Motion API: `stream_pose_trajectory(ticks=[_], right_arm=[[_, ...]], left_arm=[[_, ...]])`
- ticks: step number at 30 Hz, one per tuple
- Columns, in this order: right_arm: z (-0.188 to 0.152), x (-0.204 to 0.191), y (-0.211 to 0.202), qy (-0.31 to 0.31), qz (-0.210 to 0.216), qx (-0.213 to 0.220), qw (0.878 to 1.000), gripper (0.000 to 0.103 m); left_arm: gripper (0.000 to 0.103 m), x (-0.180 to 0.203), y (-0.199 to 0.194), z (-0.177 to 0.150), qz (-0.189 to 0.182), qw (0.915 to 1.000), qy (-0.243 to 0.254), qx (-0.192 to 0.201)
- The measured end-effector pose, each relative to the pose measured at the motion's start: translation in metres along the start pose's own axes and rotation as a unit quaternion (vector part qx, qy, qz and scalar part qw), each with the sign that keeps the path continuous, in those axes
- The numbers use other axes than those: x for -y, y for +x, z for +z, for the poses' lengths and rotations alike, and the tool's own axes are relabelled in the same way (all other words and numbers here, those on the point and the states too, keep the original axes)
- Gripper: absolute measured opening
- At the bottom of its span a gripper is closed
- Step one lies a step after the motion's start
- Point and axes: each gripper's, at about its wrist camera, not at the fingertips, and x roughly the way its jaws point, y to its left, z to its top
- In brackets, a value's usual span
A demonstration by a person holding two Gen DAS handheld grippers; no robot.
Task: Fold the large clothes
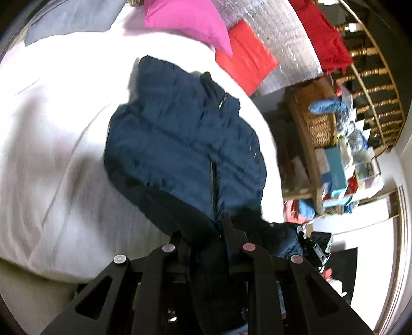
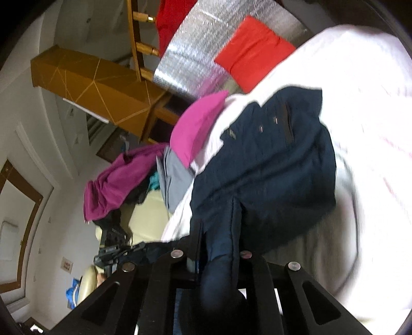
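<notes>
Jacket (image 1: pixel 185 134), navy and quilted, lies spread on the white bed (image 1: pixel 51 154), near edge lifted by both grippers. L gripper (image 1: pixel 206 232) is closed down on the hem next to the zipper line, dark fabric bunched between its fingers and running back under the camera. R gripper (image 2: pixel 219 226) is likewise clamped on a fold of the jacket (image 2: pixel 262 159), a thick roll of navy cloth trapped between its fingers and hanging toward the lens. Rest of the jacket drapes away from both grips onto the bed (image 2: pixel 360 128), collar end farthest off.

Pink pillow (image 1: pixel 188 23) sits at the bed's far end just beyond the collar, w/ a red pillow (image 1: pixel 244 56) beside it against a silver quilted sheet (image 1: pixel 283 43). Wicker basket (image 1: pixel 314 116) stands off the bed's side, w/ cluttered boxes and bags near it. In the R view a purple garment (image 2: pixel 116 185) hangs over a chair, apart from the bed. Both views are a bit motion-blurred.
</notes>
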Motion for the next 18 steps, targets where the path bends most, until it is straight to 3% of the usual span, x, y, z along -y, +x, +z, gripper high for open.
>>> stream_pose_trajectory(ticks=[7,15,18], right_arm=[[0.068,0.012,0.039,0.035,-0.011,0.046,0.998,0.012],[0.143,0.054,0.111,0.083,-0.072,0.071,0.991,0.012],[0.165,0.075,0.134,0.106,-0.086,0.074,0.988,0.012]], left_arm=[[0.019,-0.005,0.008,0.061,-0.018,0.9983,-0.030,0.046],[0.019,-0.022,0.061,0.140,0.030,0.9951,-0.042,0.084],[0.019,-0.039,0.083,0.167,0.036,0.9944,-0.058,0.080]])
